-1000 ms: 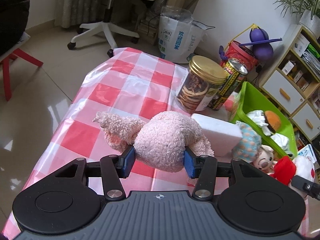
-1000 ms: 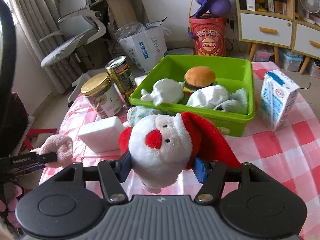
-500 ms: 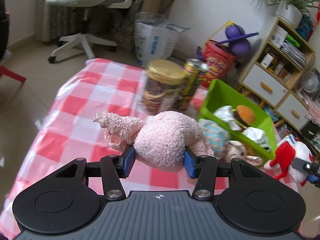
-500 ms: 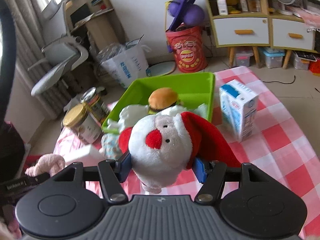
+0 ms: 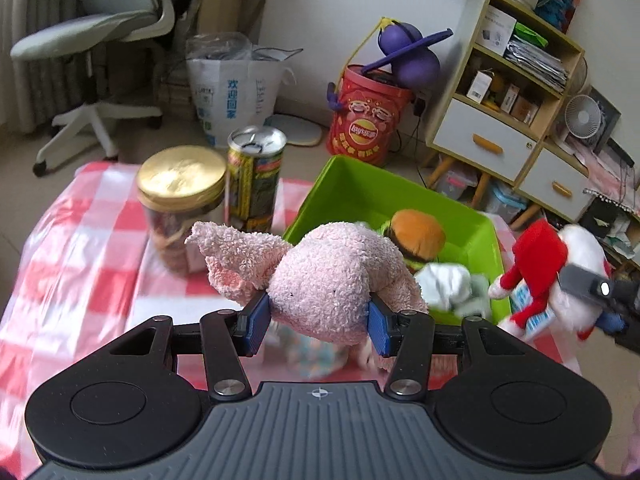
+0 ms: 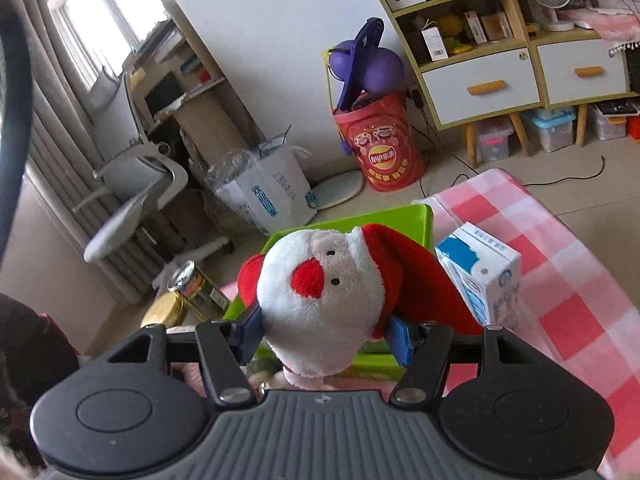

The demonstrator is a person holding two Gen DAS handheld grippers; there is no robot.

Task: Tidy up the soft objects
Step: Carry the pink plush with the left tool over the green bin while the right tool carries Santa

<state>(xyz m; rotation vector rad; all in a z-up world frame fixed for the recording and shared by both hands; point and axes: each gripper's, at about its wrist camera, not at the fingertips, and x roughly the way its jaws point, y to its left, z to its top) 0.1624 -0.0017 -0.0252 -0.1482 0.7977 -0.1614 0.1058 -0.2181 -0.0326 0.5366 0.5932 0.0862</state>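
Above the table: we carry one soft toy in each hand, both raised off the checked cloth (image 5: 80, 256).
Left gripper (image 5: 318, 316): clenched on the pink plush (image 5: 332, 276), blue pads pressed into its round body.
Pink plush, axis: it lies crosswise between the fingers, one limb trailing left, the rest drooping right.
Right gripper (image 6: 326, 330): grasping the Santa plush (image 6: 320, 300) by its white head, red hat flopped right.
Key relation: the green bin (image 5: 360, 192) sits just ahead and slightly right of our left gripper; from our right gripper it lies straight ahead, its far rim (image 6: 404, 214) showing behind Santa.
Nearer hand: we judge both about equally close; in the left view Santa (image 5: 548, 276) hangs beside the bin's right corner.
Bin contents: a burger toy (image 5: 418, 234) and white soft pieces (image 5: 444, 284) fill the near right part; the far left part looks bare.
Edges, left: a gold-lidded jar (image 5: 180, 200) and a tall can (image 5: 254, 176) stand close to the bin's left wall.
Edges, right: a milk carton (image 6: 480, 276) stands just beside the bin.
Open room: we judge the way in is from above, over the near wall.
Below the pink plush: another small toy lies on the cloth, blurred.
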